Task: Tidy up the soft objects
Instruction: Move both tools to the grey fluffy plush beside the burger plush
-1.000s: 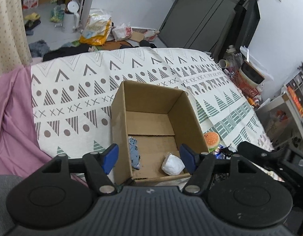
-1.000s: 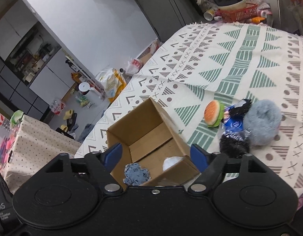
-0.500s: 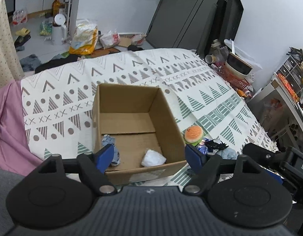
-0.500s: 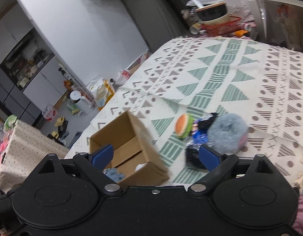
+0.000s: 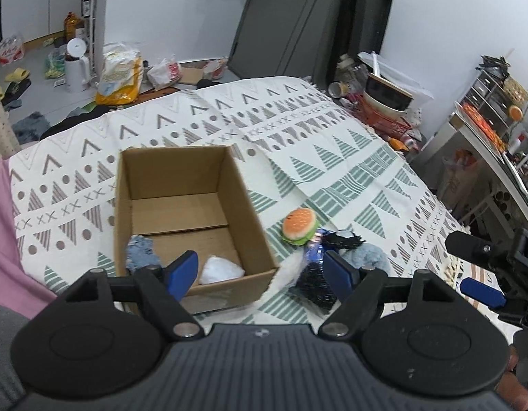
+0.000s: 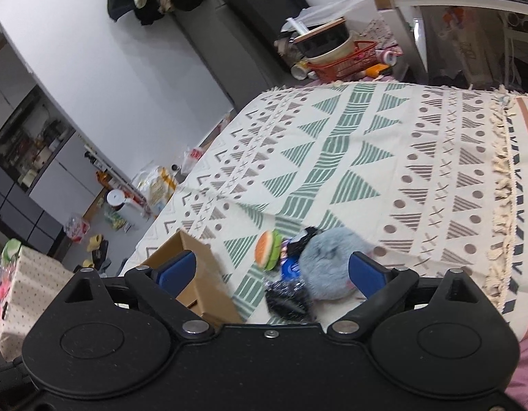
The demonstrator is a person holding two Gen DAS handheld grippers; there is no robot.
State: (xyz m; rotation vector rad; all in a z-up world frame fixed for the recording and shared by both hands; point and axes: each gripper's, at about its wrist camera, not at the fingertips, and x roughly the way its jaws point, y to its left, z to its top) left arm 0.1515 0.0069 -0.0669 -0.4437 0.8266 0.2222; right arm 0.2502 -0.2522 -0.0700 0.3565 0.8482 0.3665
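Both grippers — left gripper (image 5: pixel 262 272) and right gripper (image 6: pixel 272 270) — are hanging spread wide, empty, over the toy pile (image 6: pixel 308 267) beside the cardboard box (image 5: pixel 181 212); grabbing tangled pieces risks dragging neighbours off the blanket (image 6: pixel 383 157).

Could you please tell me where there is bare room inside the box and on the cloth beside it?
The cardboard box has a bare far half; blue fabric and a white wad crowd its near end. Right of it, the burger toy and grey pompom cluster; cloth beyond is bare.
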